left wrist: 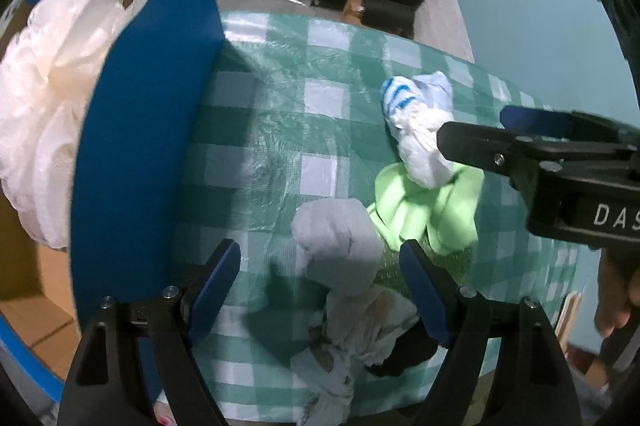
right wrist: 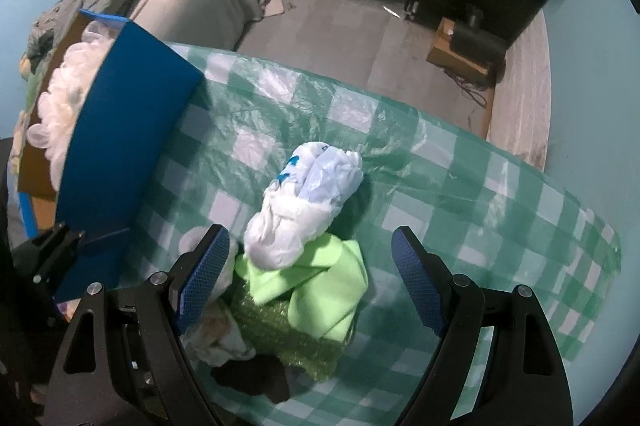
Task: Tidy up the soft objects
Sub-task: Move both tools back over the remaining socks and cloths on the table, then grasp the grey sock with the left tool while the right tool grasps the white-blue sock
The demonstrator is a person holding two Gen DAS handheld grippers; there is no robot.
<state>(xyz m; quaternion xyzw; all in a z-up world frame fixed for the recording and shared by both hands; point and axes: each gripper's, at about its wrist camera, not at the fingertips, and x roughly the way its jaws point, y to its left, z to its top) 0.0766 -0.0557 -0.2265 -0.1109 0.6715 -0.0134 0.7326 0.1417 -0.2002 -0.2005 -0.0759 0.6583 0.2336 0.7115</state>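
Left wrist: box (left wrist: 140, 130) holds white bags (left wrist: 52, 98); rolled bags, green cloth (left wrist: 424, 210) left on bench (left wrist: 280, 114); both grippers' fingers apart, empty.

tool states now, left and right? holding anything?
Left tool: open, empty, over the grey-white bundle.
Right tool: open, empty, over the white bag bundle and green cloth.
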